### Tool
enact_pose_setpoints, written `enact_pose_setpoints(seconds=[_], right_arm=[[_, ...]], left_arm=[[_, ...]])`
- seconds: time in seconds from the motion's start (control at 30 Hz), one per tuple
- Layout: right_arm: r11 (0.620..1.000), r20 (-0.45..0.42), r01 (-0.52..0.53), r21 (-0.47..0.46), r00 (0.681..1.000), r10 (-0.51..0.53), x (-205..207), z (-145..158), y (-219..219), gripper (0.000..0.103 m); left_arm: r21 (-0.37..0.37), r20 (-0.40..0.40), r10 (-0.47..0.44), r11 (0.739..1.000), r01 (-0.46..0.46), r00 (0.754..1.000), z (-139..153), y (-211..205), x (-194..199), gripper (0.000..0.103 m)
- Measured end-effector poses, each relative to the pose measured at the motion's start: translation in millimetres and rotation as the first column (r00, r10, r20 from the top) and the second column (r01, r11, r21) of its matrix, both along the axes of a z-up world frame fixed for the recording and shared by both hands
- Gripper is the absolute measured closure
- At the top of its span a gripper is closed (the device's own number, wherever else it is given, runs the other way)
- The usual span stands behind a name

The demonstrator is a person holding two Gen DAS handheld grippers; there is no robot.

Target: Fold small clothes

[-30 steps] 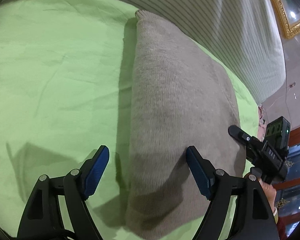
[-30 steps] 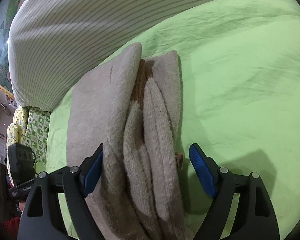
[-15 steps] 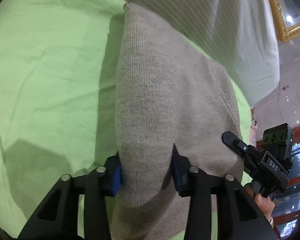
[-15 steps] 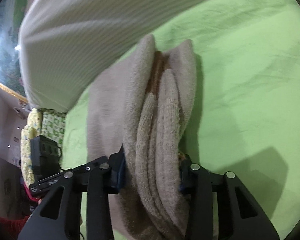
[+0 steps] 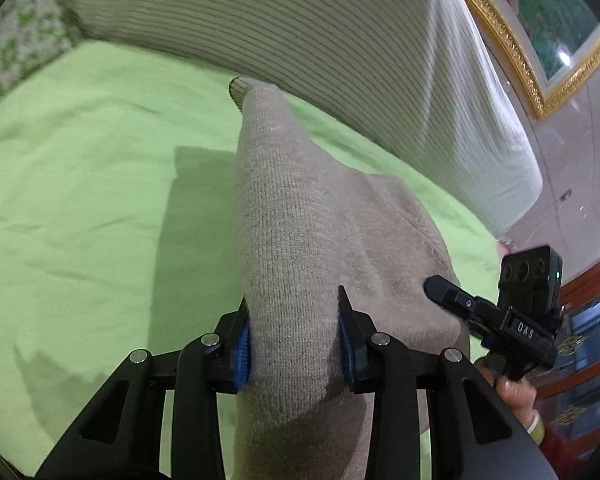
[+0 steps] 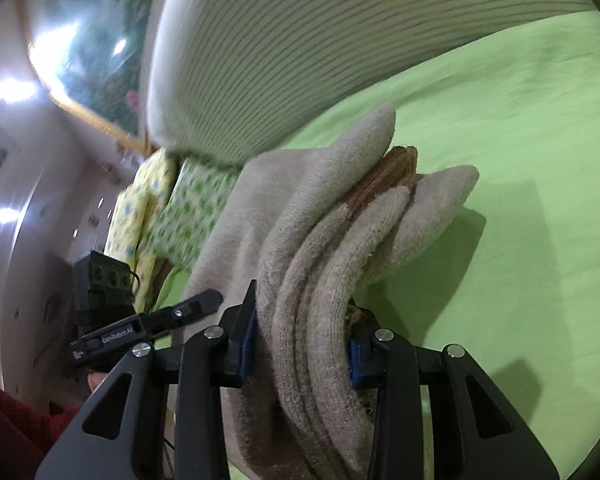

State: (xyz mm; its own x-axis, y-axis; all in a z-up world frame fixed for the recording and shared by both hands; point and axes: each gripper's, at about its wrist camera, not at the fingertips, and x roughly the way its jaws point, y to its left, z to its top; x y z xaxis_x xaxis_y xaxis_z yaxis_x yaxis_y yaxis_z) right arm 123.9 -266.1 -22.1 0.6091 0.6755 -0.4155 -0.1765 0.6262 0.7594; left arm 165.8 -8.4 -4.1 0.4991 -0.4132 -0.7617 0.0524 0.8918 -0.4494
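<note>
Green bed sheet (image 5: 80,208) beneath a folded beige knit garment (image 5: 300,232), raised clear, each end clamped in a just-closed hand-held gripper, left (image 5: 294,350) and right (image 6: 302,346); carry both ends level so layers stay stacked.

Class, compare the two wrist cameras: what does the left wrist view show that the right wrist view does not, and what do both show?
Only the left wrist view shows the garment's smooth folded side and its ribbed cuff. Only the right wrist view shows the stacked layer edges with a brown inner layer and patterned cushions. Both show the beige knit garment, the green sheet, the striped pillow, and a gripper clamped on the garment: left gripper, right gripper.
</note>
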Motion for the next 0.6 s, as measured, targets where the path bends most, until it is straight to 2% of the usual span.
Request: enact_pose_setpoints(seconds=[0.13, 0.27, 0.33, 0.4, 0.43, 0.5, 0.57, 0.6], right_arm=[[0.999, -0.036, -0.035, 0.008, 0.999, 0.035, -4.4, -14.3, 33.8, 0.067], [0.999, -0.12, -0.044, -0.028, 0.992, 0.041, -13.7, -41.6, 44.0, 0.067], [0.997, -0.16, -0.037, -0.065, 0.987, 0.027, -13.2, -55.7, 47.5, 0.065], [0.995, -0.184, -0.019, -0.098, 0.983, 0.0, -16.3, -65.7, 45.3, 0.059], [0.995, -0.188, -0.005, -0.101, 0.982, -0.014, -16.5, -67.2, 43.6, 0.058], [0.991, -0.192, 0.036, -0.126, 0.979, -0.06, -20.2, -66.6, 37.9, 0.044], [0.99, -0.193, 0.048, -0.136, 0.978, -0.074, -25.7, -64.1, 31.9, 0.042], [0.987, -0.196, 0.06, -0.15, 0.977, -0.089, -29.9, -60.1, 28.6, 0.042]], left_arm=[[0.003, -0.025, 0.02, 1.0, -0.02, 0.999, -9.9, 36.7, -31.9, 0.068], [0.024, -0.07, 0.011, 1.0, -0.01, 0.997, -42.7, 39.4, -45.5, 0.068], [0.062, -0.097, 0.0, 0.998, 0.006, 0.995, -58.1, 38.0, -48.5, 0.066], [0.077, -0.093, -0.014, 0.997, 0.021, 0.996, -67.4, 39.9, -51.7, 0.06], [0.086, -0.093, -0.011, 0.996, 0.019, 0.996, -69.5, 40.5, -51.7, 0.053], [0.108, -0.094, -0.006, 0.994, 0.016, 0.996, -70.4, 40.8, -50.3, 0.047], [0.143, -0.102, 0.004, 0.99, 0.01, 0.995, -67.4, 38.5, -47.0, 0.033], [0.157, -0.103, 0.007, 0.988, 0.009, 0.995, -65.2, 37.1, -47.3, 0.033]])
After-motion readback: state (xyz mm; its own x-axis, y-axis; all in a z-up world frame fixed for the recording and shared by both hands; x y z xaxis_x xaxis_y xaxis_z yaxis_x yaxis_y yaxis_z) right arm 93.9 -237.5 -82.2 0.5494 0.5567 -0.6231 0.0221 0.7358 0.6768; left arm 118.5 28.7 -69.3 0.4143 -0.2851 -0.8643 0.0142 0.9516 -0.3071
